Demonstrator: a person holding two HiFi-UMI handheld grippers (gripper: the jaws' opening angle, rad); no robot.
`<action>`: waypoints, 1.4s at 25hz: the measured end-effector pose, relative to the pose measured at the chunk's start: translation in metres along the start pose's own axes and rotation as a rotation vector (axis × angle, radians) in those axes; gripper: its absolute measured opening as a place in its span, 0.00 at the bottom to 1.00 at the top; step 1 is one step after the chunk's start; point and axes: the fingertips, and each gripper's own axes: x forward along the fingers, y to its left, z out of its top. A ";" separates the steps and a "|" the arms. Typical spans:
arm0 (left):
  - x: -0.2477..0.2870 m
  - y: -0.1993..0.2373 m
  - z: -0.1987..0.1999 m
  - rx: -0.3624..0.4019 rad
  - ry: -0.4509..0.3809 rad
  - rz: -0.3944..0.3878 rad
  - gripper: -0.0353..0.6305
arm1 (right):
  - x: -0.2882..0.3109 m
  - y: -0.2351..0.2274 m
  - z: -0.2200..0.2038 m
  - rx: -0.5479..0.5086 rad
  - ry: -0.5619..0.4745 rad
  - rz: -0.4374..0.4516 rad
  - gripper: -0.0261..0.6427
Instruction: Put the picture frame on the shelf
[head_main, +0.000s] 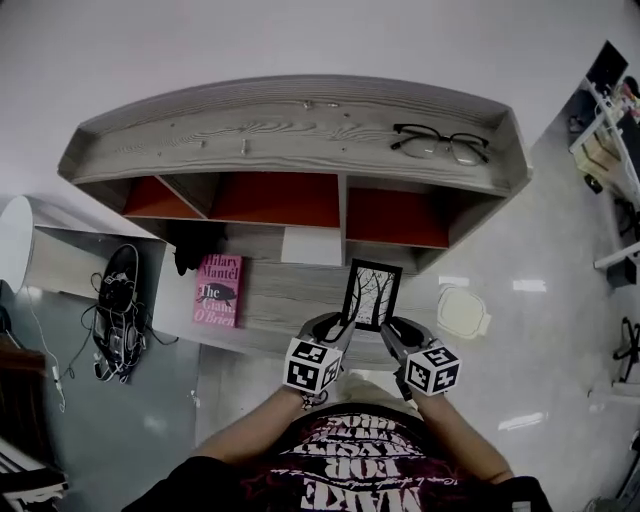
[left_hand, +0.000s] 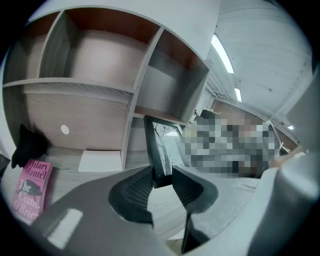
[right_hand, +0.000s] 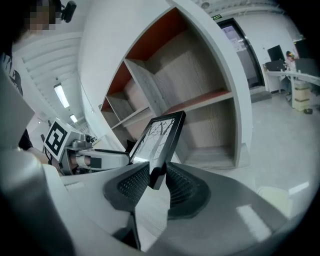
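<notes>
A black picture frame (head_main: 372, 294) with a bare-tree print is held upright in the air in front of the wooden shelf unit (head_main: 300, 140). My left gripper (head_main: 338, 330) is shut on its lower left corner, and my right gripper (head_main: 392, 330) is shut on its lower right corner. In the left gripper view the frame (left_hand: 162, 150) stands between the ribbed pads of the left gripper (left_hand: 162, 182). In the right gripper view the frame (right_hand: 160, 137) leans left above the right gripper (right_hand: 157, 177), whose pads pinch its bottom edge. Open shelf compartments (right_hand: 200, 95) lie behind it.
A pink book (head_main: 218, 290) lies on the lower shelf board at the left, a white sheet (head_main: 312, 246) behind it. Black glasses (head_main: 440, 143) rest on the shelf top. Black shoes (head_main: 118, 315) sit on the left, a pale lidded container (head_main: 461, 312) on the floor at the right.
</notes>
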 end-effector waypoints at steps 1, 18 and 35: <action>-0.001 -0.002 0.004 -0.001 -0.009 0.002 0.24 | -0.002 0.000 0.005 -0.012 -0.008 0.000 0.23; 0.054 -0.006 0.089 -0.004 -0.115 0.009 0.24 | 0.000 -0.056 0.103 -0.102 -0.113 -0.013 0.22; 0.098 0.014 0.147 -0.036 -0.139 0.025 0.24 | 0.026 -0.096 0.160 -0.093 -0.180 -0.035 0.22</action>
